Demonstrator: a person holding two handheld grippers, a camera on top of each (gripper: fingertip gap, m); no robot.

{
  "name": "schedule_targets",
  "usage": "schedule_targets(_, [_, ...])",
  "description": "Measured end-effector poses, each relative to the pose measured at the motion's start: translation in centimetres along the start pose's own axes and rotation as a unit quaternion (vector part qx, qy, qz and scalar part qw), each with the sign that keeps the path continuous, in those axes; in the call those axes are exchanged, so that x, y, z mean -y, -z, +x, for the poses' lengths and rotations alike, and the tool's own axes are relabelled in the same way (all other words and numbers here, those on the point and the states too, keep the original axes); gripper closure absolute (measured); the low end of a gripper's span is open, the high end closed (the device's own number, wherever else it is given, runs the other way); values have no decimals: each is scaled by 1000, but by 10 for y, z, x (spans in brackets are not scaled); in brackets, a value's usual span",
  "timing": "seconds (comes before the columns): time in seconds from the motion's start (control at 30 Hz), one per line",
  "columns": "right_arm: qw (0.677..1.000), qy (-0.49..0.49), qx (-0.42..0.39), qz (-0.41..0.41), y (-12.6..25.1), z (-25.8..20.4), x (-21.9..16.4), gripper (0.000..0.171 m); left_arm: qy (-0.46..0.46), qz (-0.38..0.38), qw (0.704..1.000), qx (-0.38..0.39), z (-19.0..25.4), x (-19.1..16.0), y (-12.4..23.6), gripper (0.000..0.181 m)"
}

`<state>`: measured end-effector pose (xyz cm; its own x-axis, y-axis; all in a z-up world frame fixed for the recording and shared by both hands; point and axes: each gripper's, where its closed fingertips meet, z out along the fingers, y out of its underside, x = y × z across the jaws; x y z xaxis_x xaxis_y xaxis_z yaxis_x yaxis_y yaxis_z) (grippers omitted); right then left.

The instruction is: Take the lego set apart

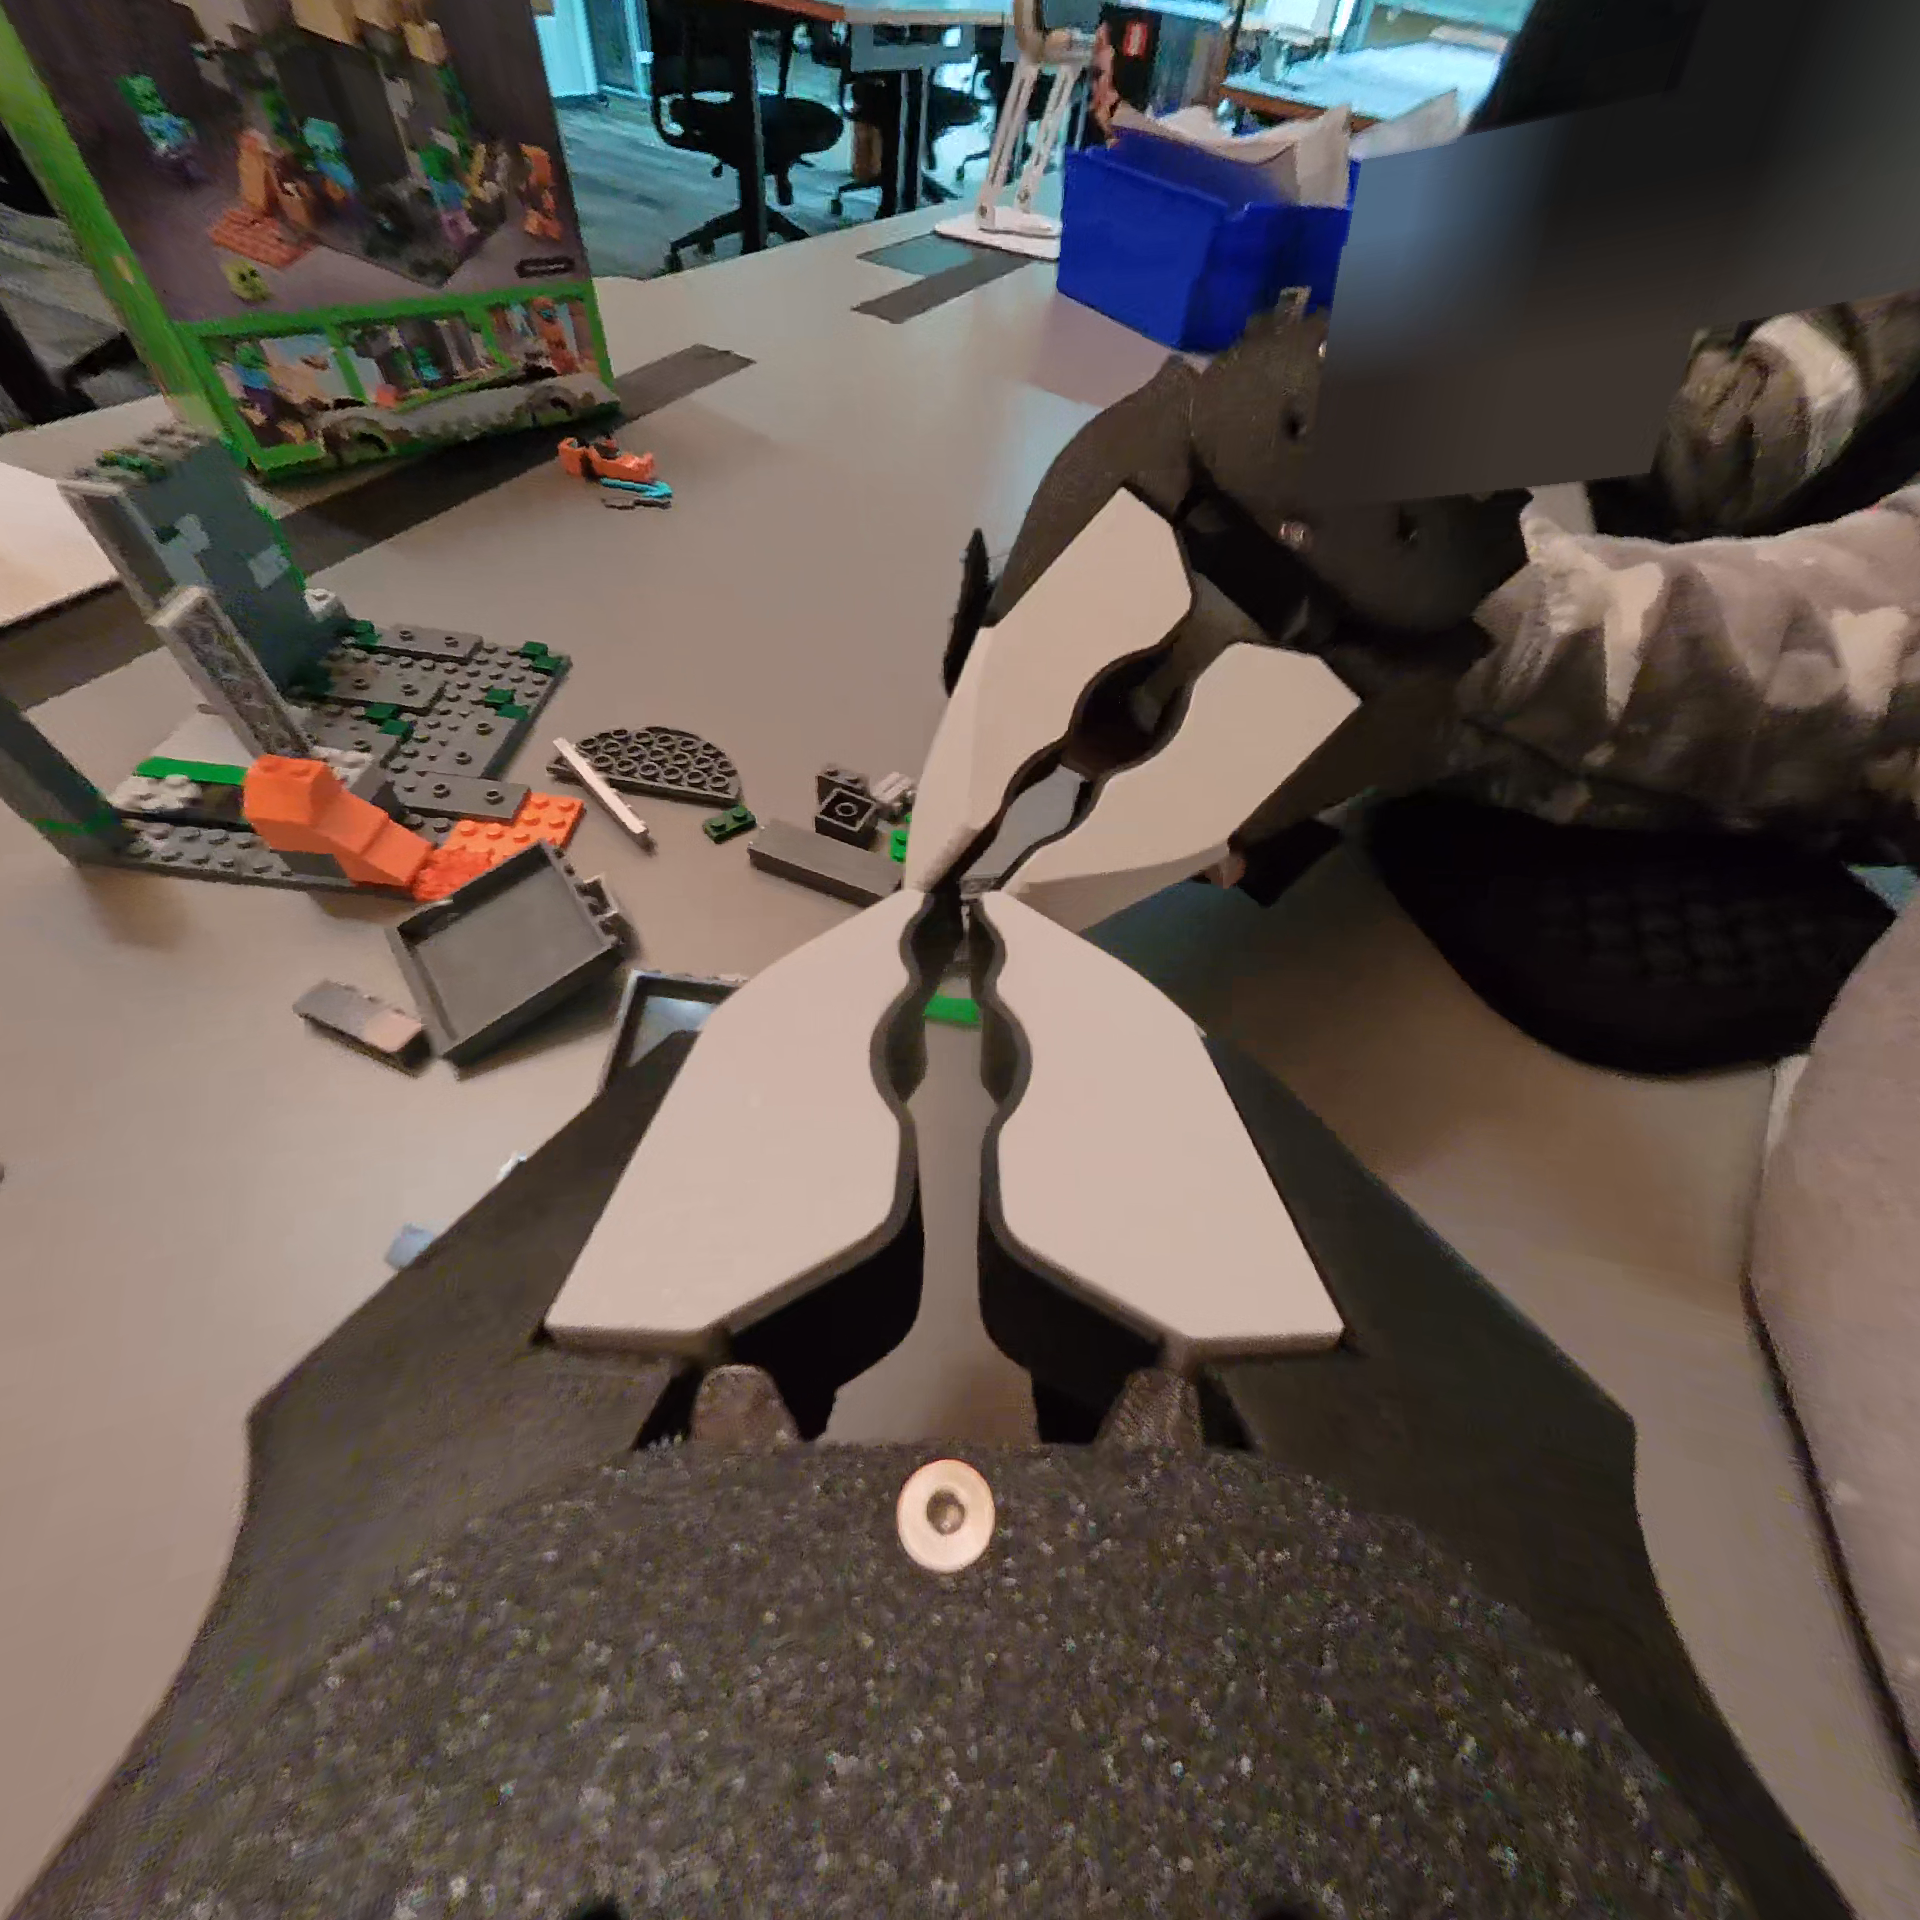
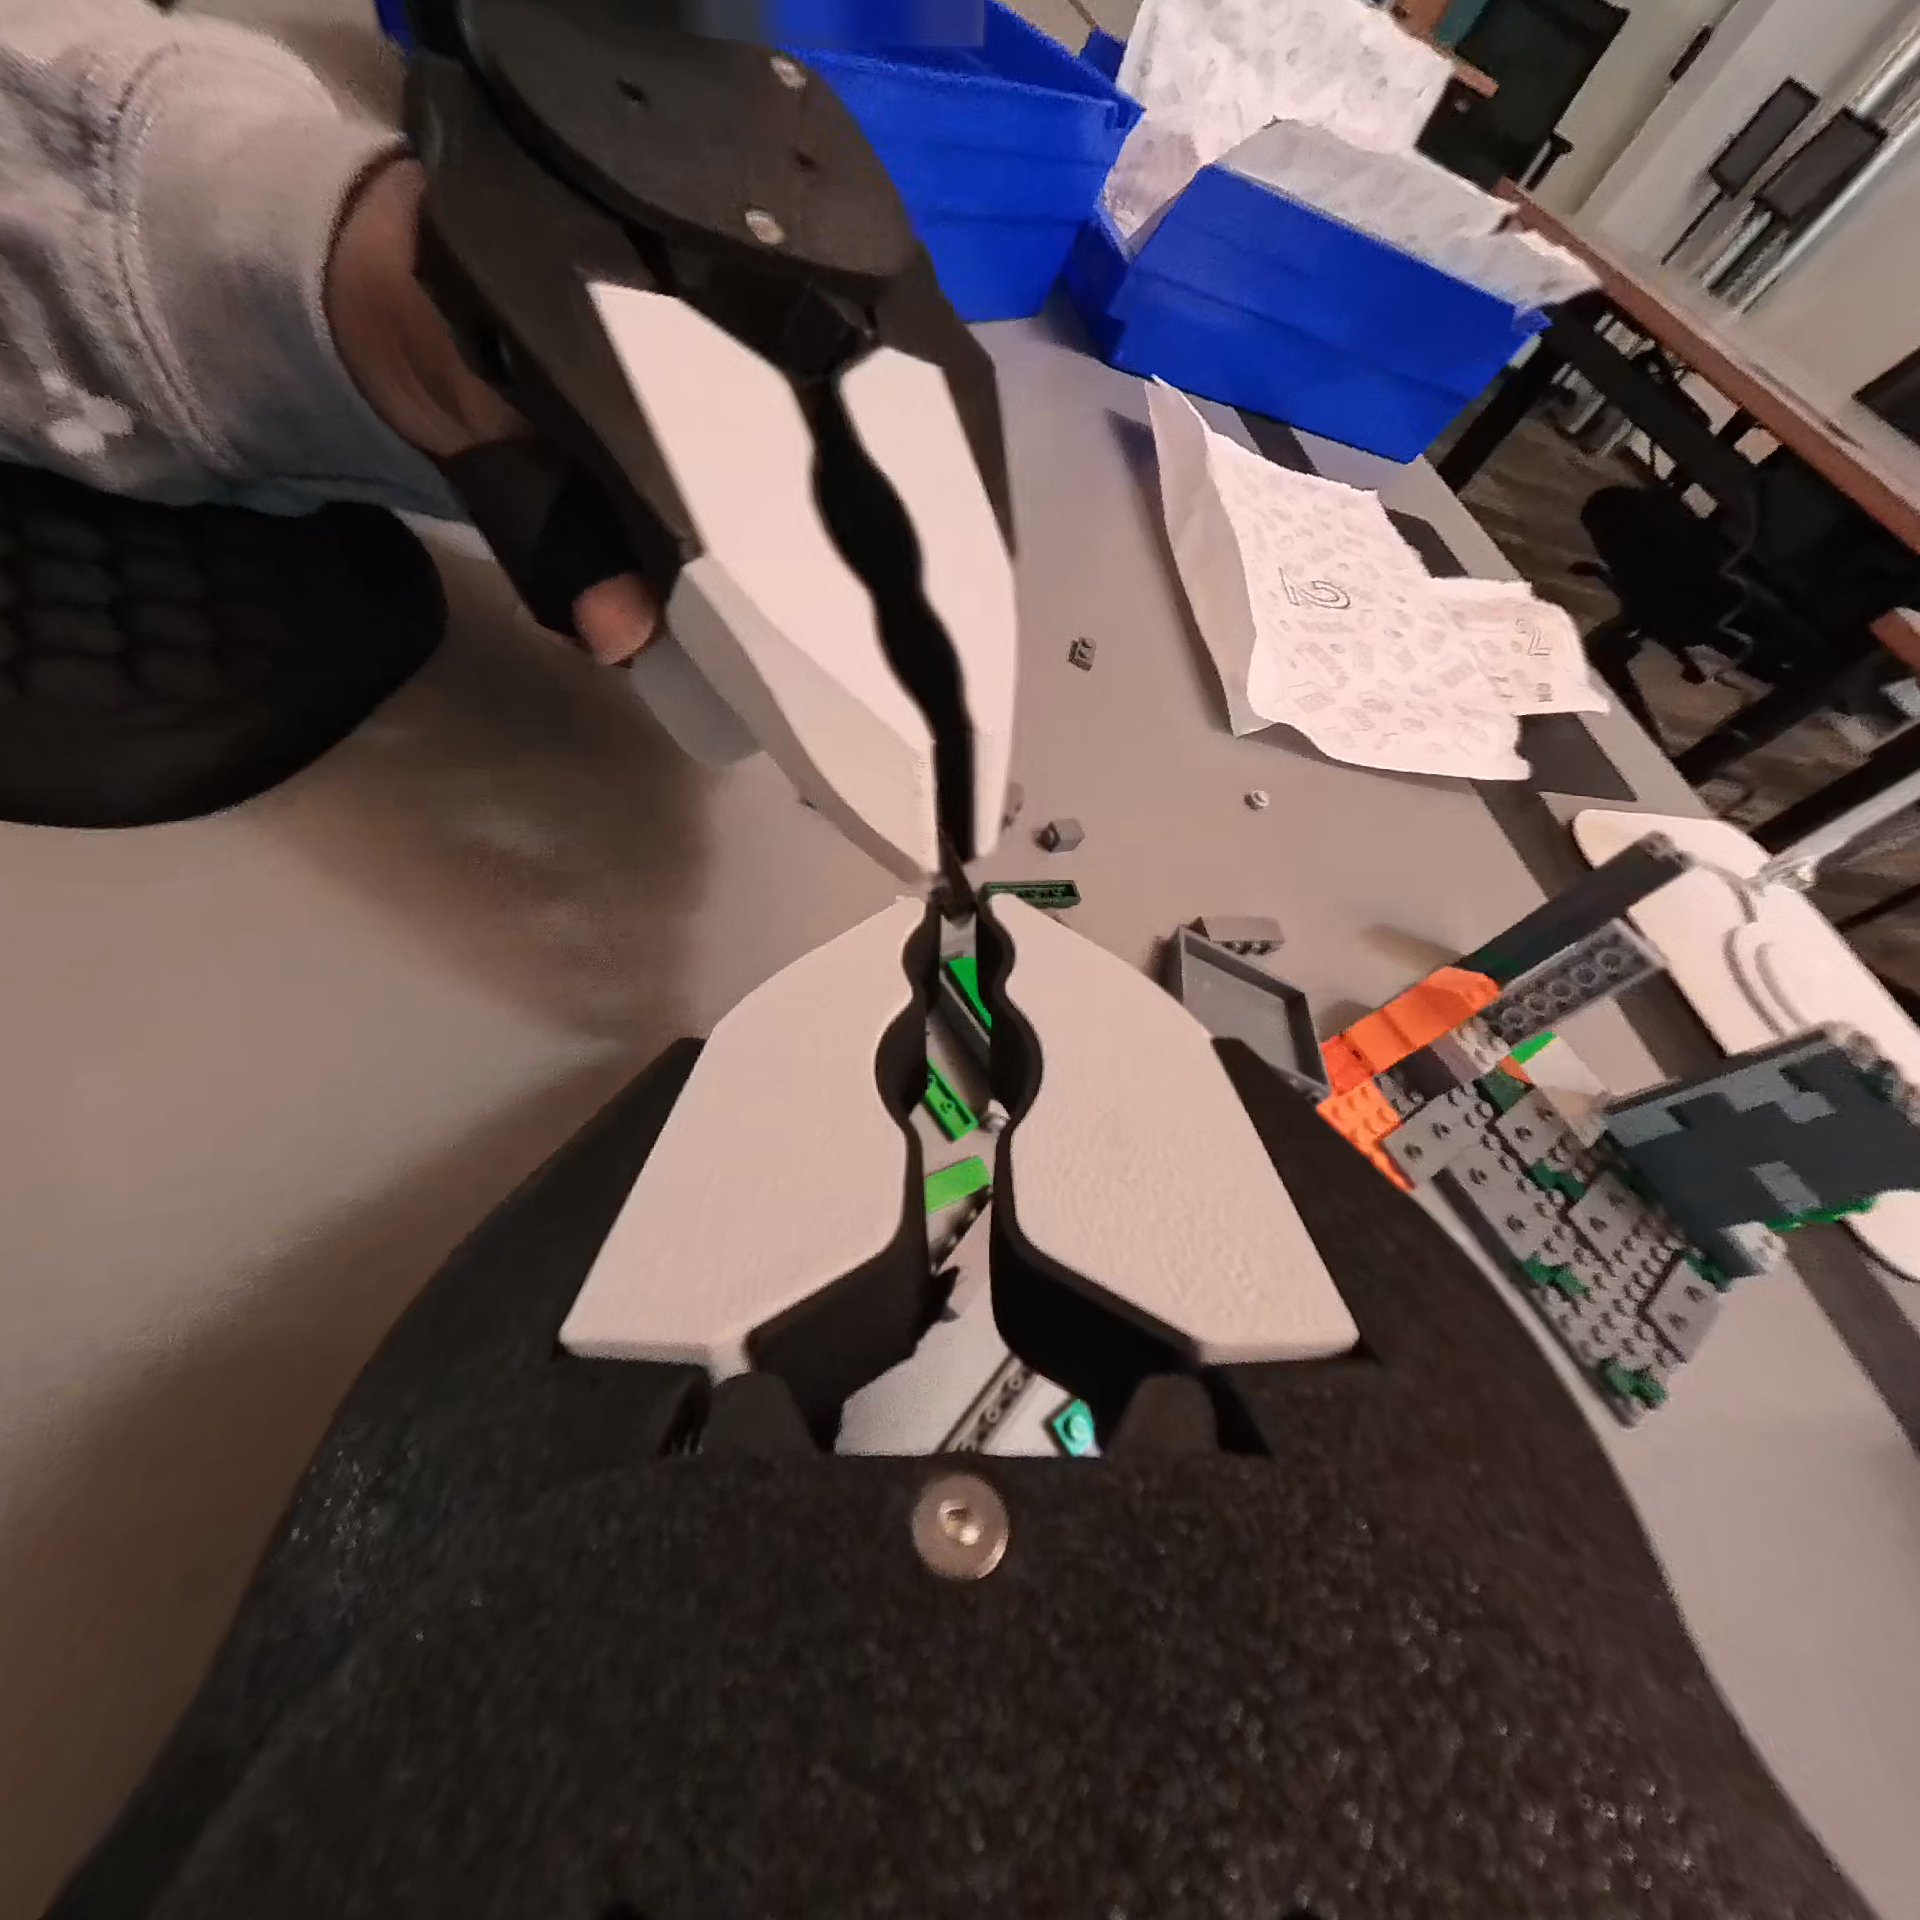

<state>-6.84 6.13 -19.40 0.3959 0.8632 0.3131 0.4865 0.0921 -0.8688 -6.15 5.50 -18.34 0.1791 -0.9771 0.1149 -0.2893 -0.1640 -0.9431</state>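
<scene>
Fingertips meet nose to nose above the counter (image 1: 1403, 1091): the left hand-held gripper (image 1: 948, 914) and the right hand-held gripper (image 2: 961, 914) each pinch opposite ends of one small dark piece (image 1: 1029, 821), jaws nearly together on it. That opposed hold looks meant to pull or twist the piece apart, with each side bracing against the other. A green plate (image 2: 966, 982) shows through the right gripper's gap; whether it is joined to the held piece I cannot tell. Just beyond lie loose bricks already freed: a grey tray part (image 1: 509, 951) and a dark half-round plate (image 1: 655, 764). Further left stands the remaining lego set (image 1: 312, 748), grey base with orange blocks and a wall, still mostly assembled. Behind it stand the set's box (image 1: 332, 208) and a blue bin (image 1: 1184, 249).
</scene>
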Motion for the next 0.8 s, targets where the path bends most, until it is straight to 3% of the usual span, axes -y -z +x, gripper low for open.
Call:
schedule_targets(0.07, [999, -32, 3, 2, 3, 6, -2, 166, -26, -6, 999, 31, -7, 4, 4, 177])
schedule_targets(0.27, [994, -66, -92, -11, 15, 43, 7, 160, -31, 48, 991, 121, -41, 55, 46, 177])
schedule_targets(0.4, [980, -155, -128, -2, 22, 68, 28, 159, -11, 50, 984, 170, -58, 75, 79, 177])
schedule_targets(0.6, [959, -234, -159, 26, 14, 79, 31, 156, -3, -8, 963, 270, -74, 57, 134, 176])
schedule_targets(0.8, [960, -233, -153, 18, 7, 71, 10, 157, 16, -114, 894, 433, -104, 18, 261, 176])
